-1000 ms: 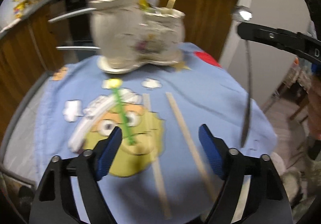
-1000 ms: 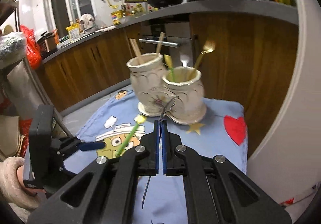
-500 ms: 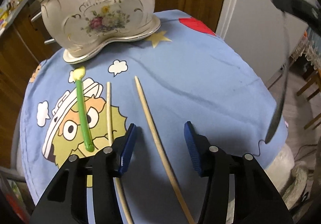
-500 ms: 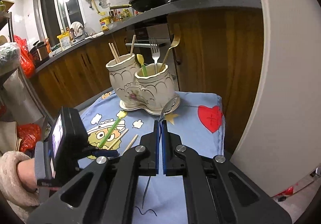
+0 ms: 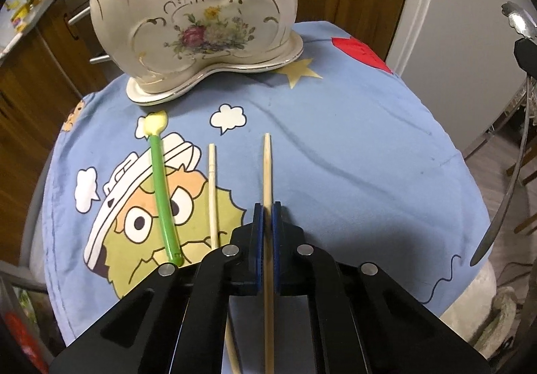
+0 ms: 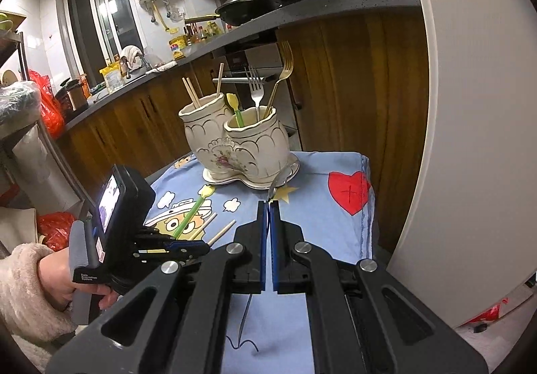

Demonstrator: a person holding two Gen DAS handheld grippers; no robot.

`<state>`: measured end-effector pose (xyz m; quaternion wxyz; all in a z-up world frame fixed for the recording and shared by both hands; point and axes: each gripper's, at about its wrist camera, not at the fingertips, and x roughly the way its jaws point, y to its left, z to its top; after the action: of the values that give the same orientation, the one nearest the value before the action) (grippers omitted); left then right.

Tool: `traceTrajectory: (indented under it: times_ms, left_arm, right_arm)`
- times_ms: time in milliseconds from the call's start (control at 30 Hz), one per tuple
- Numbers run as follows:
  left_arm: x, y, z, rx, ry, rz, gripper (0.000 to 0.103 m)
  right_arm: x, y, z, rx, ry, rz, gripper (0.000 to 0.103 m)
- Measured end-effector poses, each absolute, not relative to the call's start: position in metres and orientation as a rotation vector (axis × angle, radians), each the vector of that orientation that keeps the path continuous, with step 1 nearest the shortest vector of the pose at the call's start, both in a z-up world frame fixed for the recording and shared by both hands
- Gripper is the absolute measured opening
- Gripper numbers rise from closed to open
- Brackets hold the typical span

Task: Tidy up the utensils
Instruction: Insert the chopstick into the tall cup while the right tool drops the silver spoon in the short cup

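— Blue pads of the left tongs [image 5: 267, 209] are clamped on a wooden chopstick [image 5: 267, 169], which runs straight out between them, its pointed tip resting toward the middle of the blue cartoon cloth [image 5: 352, 146] on the table.

— And the other pieces on that cloth?

— A second chopstick [image 5: 212, 193] lies just beside the held one, to its left in the left wrist view, and a green spoon with a yellow bowl [image 5: 162, 193] lies further left, across the printed cartoon face. Both rest flat, apart from each other.

— Where is the holder?

— The cream ceramic utensil holder [image 5: 191, 18], two joined cups with a flower print on a matching tray, stands at the far edge of the cloth. From the right wrist view its left cup holds chopsticks [image 6: 191, 94] and the right cup holds a green-handled spoon [image 6: 236, 112], a silver fork [image 6: 256, 89] and a gold fork [image 6: 282, 72].

— The right tongs?

— The right tongs [image 6: 268, 206] are clenched on a metal spoon [image 6: 277, 184]; its bowl pokes out above the pads, near the holder's tray, and its handle hangs below. A hand [image 6: 63, 280] in a fluffy sleeve [image 6: 23, 286] grips the left tool.
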<state>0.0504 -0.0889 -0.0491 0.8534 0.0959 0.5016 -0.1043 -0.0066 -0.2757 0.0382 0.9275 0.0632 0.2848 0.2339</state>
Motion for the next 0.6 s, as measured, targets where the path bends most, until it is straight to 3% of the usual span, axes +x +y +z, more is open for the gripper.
traceTrajectory:
  times_ms: [367, 600]
  left_arm:
    - [0.047, -0.082, -0.041, 0.174, 1.004, -0.218, 0.005]
    - [0.035, -0.073, -0.013, 0.136, 0.861, -0.254, 0.005]
  right_arm:
    - [-0.008, -0.277, 0.036, 0.138, 0.584, 0.473, 0.002]
    - [-0.004, -0.270, 0.035, 0.131, 0.582, 0.464, 0.002]
